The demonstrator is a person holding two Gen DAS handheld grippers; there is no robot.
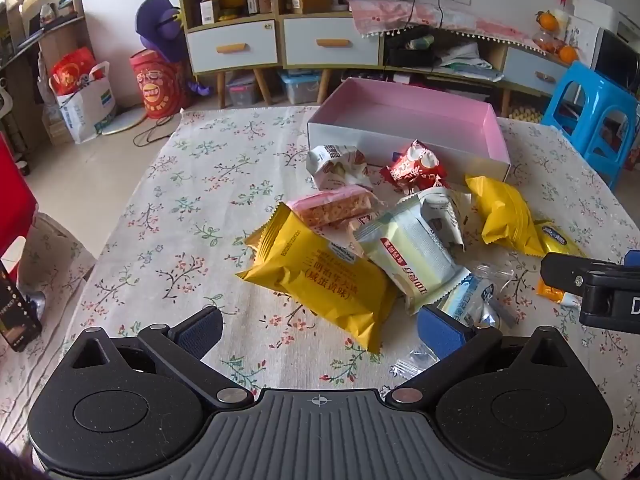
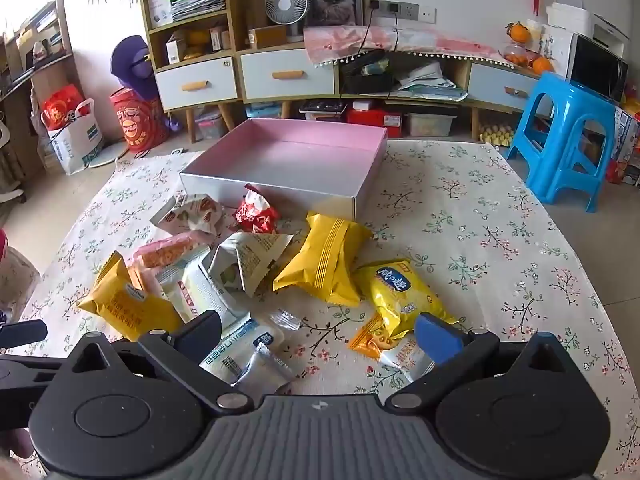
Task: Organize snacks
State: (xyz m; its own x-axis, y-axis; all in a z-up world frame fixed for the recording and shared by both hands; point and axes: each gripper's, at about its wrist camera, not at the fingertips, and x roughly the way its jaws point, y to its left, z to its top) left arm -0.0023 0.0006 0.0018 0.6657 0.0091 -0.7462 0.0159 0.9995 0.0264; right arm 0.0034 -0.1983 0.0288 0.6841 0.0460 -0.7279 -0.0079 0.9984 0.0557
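An open box with a pink inside (image 1: 360, 136) (image 2: 260, 188) stands at the far side of the table, with nothing in it. In front of it lies a loose heap of snack packets: a large yellow one (image 1: 320, 276) (image 2: 124, 308), a pale green one (image 1: 408, 252), a pink one (image 1: 332, 208), a red one (image 1: 416, 168) (image 2: 256, 212), a ribbed yellow one (image 1: 504, 212) (image 2: 324, 264) and a yellow chips bag (image 2: 400, 292). My left gripper (image 1: 320, 330) hovers open just short of the large yellow packet. My right gripper (image 2: 320, 336) is open above a blue-white packet (image 2: 240, 348), holding nothing.
The table wears a floral cloth (image 1: 180, 208) (image 2: 500, 240). A blue plastic stool (image 2: 568, 136) stands beside the table's far right. Cabinets with drawers (image 2: 280, 76) line the back wall. Bags (image 1: 84, 100) sit on the floor at the left.
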